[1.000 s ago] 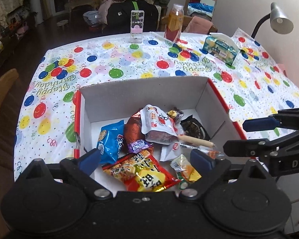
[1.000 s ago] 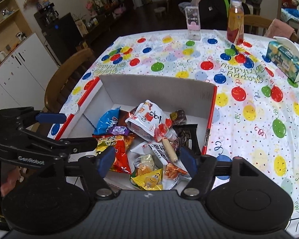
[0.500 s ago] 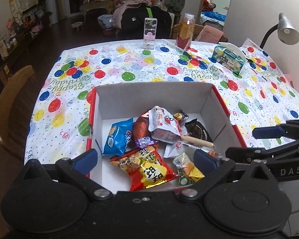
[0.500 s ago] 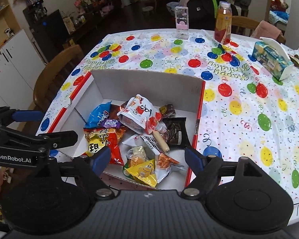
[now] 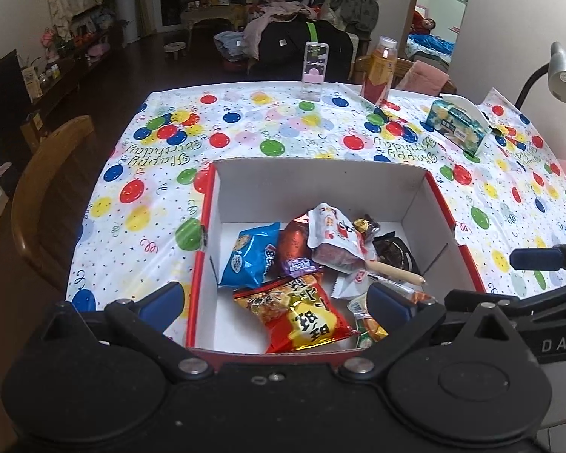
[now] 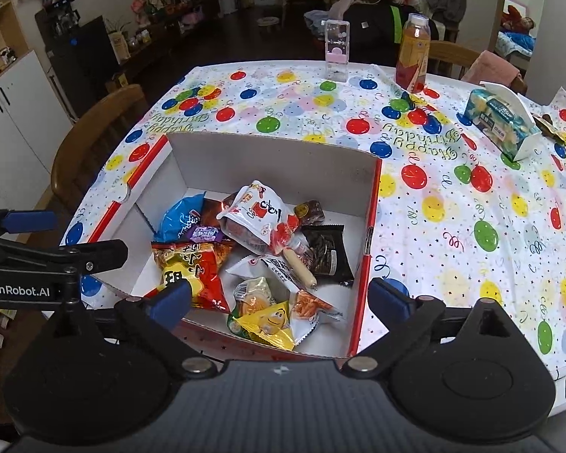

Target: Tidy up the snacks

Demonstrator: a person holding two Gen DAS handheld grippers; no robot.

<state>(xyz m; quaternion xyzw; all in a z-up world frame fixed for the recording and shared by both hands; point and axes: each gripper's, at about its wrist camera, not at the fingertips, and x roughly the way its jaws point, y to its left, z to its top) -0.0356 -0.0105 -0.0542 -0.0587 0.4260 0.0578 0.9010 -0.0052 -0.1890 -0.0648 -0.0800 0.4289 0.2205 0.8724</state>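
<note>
A white cardboard box with red edges (image 5: 313,181) (image 6: 268,158) stands on the balloon-print tablecloth and holds several snack packs. Among them are a blue cookie bag (image 5: 251,255) (image 6: 179,217), a red and yellow bag (image 5: 302,313) (image 6: 192,268), a white pouch (image 5: 334,238) (image 6: 258,213), a dark wrapper (image 6: 326,253) and a yellow pack (image 6: 268,322). My left gripper (image 5: 275,304) hangs open above the box's near edge, with nothing between its fingers. My right gripper (image 6: 279,302) is open as well, over the near right part of the box, empty.
On the far side of the table stand a pink-based clear case (image 5: 315,71), an orange drink bottle (image 5: 381,70) and a tissue box (image 5: 458,126). A desk lamp (image 5: 564,75) is at the right. A wooden chair (image 5: 45,196) stands left of the table.
Both grippers have risen and drawn back from the box, so more of the table shows. Both stay open and empty. The snacks have not moved.
</note>
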